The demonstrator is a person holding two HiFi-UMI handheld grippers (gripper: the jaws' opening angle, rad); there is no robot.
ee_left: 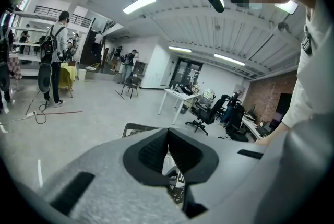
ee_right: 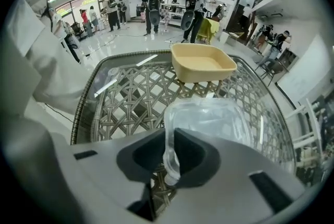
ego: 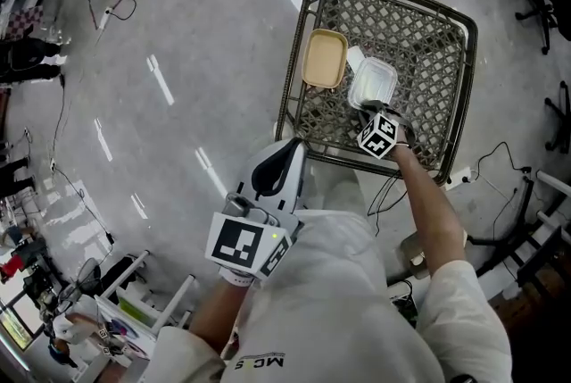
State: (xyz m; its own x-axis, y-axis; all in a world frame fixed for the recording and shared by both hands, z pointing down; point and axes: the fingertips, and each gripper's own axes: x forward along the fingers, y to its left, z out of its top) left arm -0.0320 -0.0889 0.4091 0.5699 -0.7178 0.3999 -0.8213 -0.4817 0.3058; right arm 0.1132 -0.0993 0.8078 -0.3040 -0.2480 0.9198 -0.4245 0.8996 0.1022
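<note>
Right tongs (ee_right: 169, 163) grip clear container (ee_right: 214, 121) rim, beige tray (ee_right: 203, 63) just beyond

The left tongs (ee_left: 168, 155) hide most of the wicker table (ee_left: 134, 128).

The box (ee_right: 209, 124) is thin, clear, glossy plastic. The tray (ee_right: 203, 63) is beige, matt and smooth, probably plastic. The desk (ee_right: 130, 97) is woven wicker under shiny glass, with a dark metal rim. The fingers (ee_right: 94, 171) of the right gripper (ee_right: 172, 157) are matt, grainy grey.

Only the letters "MC" can be read, printed on the person's white shirt (ego: 348, 301).
</note>
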